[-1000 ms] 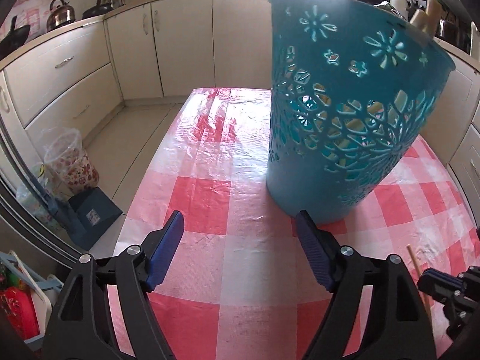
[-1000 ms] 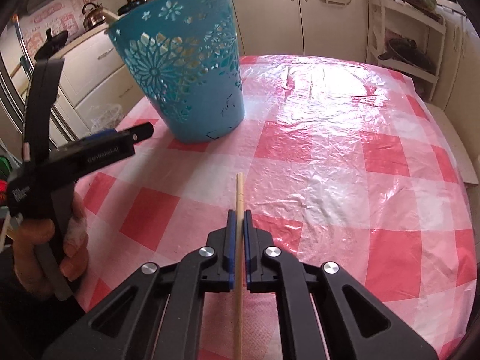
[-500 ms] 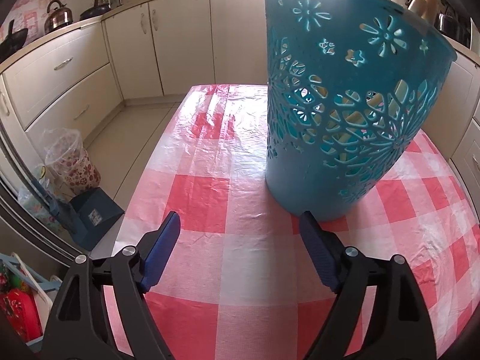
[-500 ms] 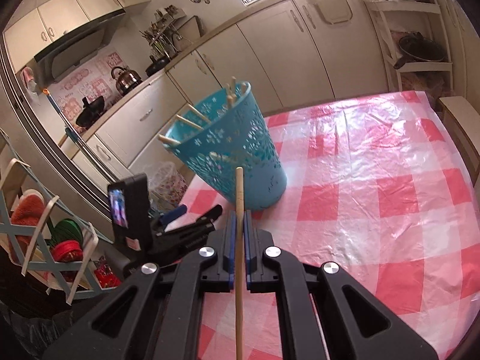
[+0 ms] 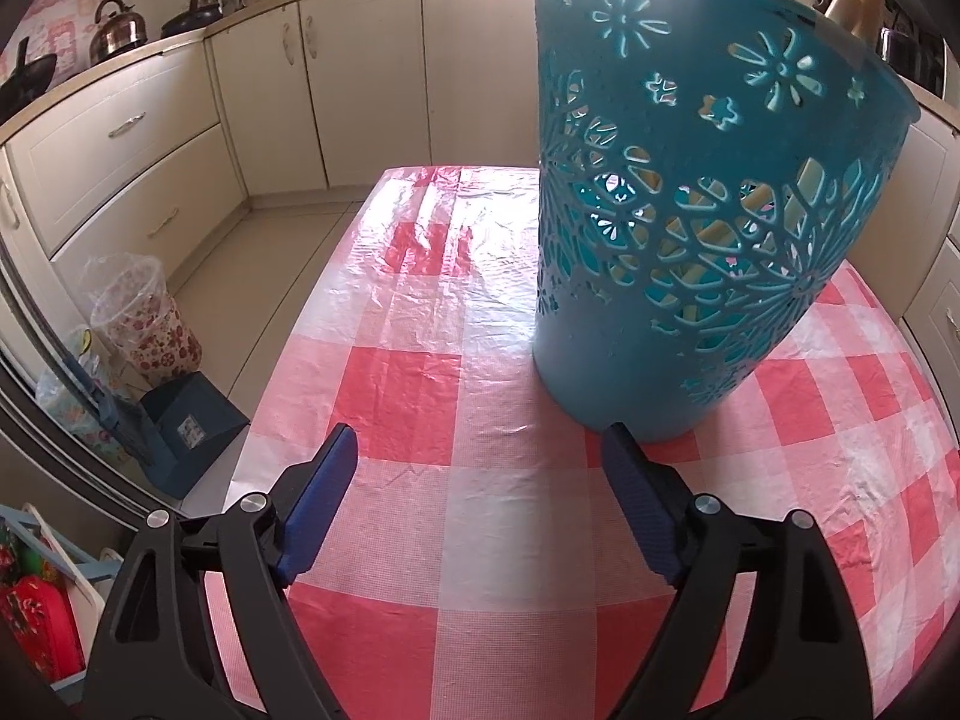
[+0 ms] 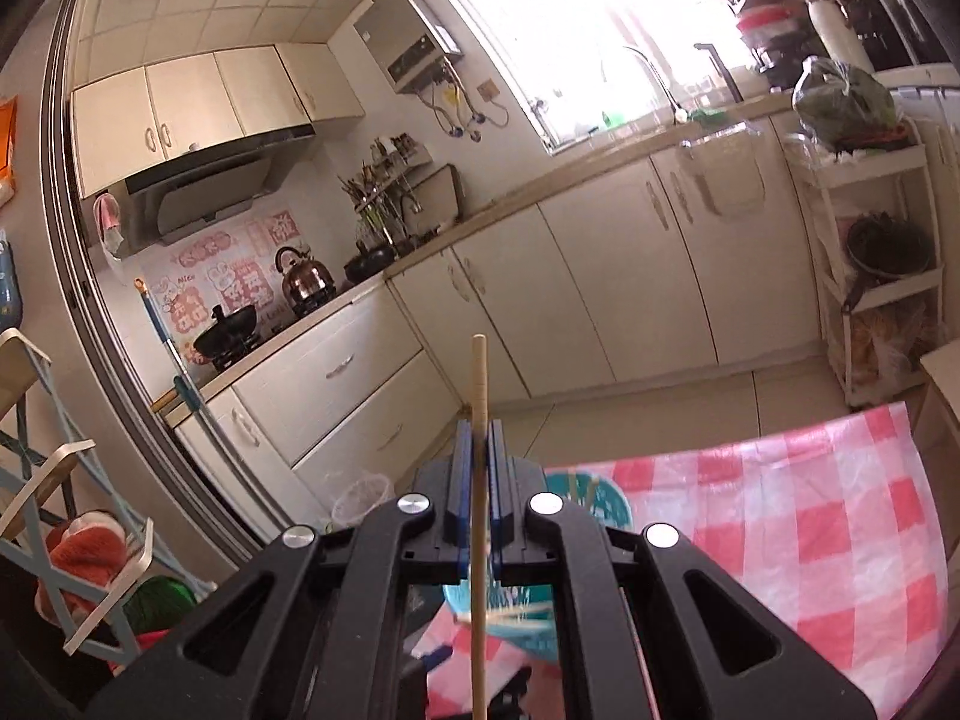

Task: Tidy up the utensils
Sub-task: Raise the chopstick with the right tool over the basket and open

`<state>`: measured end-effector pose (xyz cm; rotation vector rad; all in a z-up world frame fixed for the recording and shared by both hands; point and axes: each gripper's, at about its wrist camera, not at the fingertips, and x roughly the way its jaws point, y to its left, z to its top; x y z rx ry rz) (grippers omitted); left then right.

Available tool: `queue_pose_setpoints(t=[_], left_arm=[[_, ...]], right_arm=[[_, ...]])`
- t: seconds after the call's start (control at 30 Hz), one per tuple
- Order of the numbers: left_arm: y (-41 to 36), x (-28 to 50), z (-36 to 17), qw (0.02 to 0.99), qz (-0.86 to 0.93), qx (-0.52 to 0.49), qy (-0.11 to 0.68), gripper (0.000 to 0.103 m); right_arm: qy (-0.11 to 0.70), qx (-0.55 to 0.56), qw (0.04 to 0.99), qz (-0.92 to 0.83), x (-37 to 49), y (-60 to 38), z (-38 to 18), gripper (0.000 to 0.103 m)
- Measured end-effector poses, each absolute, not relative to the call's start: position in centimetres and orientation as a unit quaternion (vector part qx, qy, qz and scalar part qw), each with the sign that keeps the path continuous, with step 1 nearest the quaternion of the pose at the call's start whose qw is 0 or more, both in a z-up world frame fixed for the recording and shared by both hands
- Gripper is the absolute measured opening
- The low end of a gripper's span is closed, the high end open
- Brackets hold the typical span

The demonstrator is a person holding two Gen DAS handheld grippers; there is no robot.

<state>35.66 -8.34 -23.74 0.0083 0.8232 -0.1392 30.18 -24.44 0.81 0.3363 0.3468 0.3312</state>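
A teal perforated basket [image 5: 690,228] stands on the red-and-white checked tablecloth [image 5: 420,360], with wooden sticks showing through its holes. My left gripper [image 5: 480,456] is open and empty, low over the cloth just in front and left of the basket. My right gripper [image 6: 478,438] is shut on a wooden chopstick [image 6: 479,378], held high. The basket [image 6: 600,501] lies below it, mostly hidden behind the gripper body, with sticks inside.
White kitchen cabinets [image 5: 360,90] ring the table. A flowered bin [image 5: 144,324] and a blue dustpan [image 5: 192,426] stand on the floor to the left. A white shelf rack [image 6: 870,276] stands at the right. A kettle [image 6: 303,282] sits on the stove.
My right gripper has risen and tilted up with the chopstick, from near the tablecloth to above the basket. My left gripper has stayed open with a slight shift.
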Motion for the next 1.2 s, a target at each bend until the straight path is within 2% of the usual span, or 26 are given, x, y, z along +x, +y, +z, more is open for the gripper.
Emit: queue_pose_setpoints(t=[0.2,0.37,0.6,1.0,1.03,1.13,1.2], left_arm=[[-7.7,35.9,-23.8,0.914,-0.069,-0.007,0.4,0.082],[-7.4,36.1,-23.9,0.912,-0.073,-0.016,0.404,0.083],[-7.1,36.4,-24.1,0.908,-0.073,-0.027,0.412,0.083],[-6.9,36.8,-24.2,0.905,-0.07,-0.036,0.418,0.086],[-6.8,36.8,-24.3,0.905,-0.069,-0.037,0.419,0.086],[-6.7,37.0,-24.4,0.903,-0.066,-0.042,0.423,0.089],[-6.4,37.3,-24.5,0.899,-0.066,-0.048,0.431,0.09]], right_arm=[[0.133,0.125,0.978,0.1,34.7,-21.4,-0.2,0.006],[0.159,0.106,0.979,0.077,36.6,-20.7,-3.3,0.006],[0.158,0.072,0.982,0.072,35.5,-20.3,-4.6,0.006],[0.201,0.041,0.975,0.09,32.4,-20.4,-6.8,0.007],[0.203,0.043,0.974,0.089,32.0,-20.6,-6.9,0.008],[0.208,0.058,0.973,0.08,30.1,-21.7,-6.7,0.028],[0.216,0.068,0.971,0.076,28.9,-22.4,-6.7,0.03]])
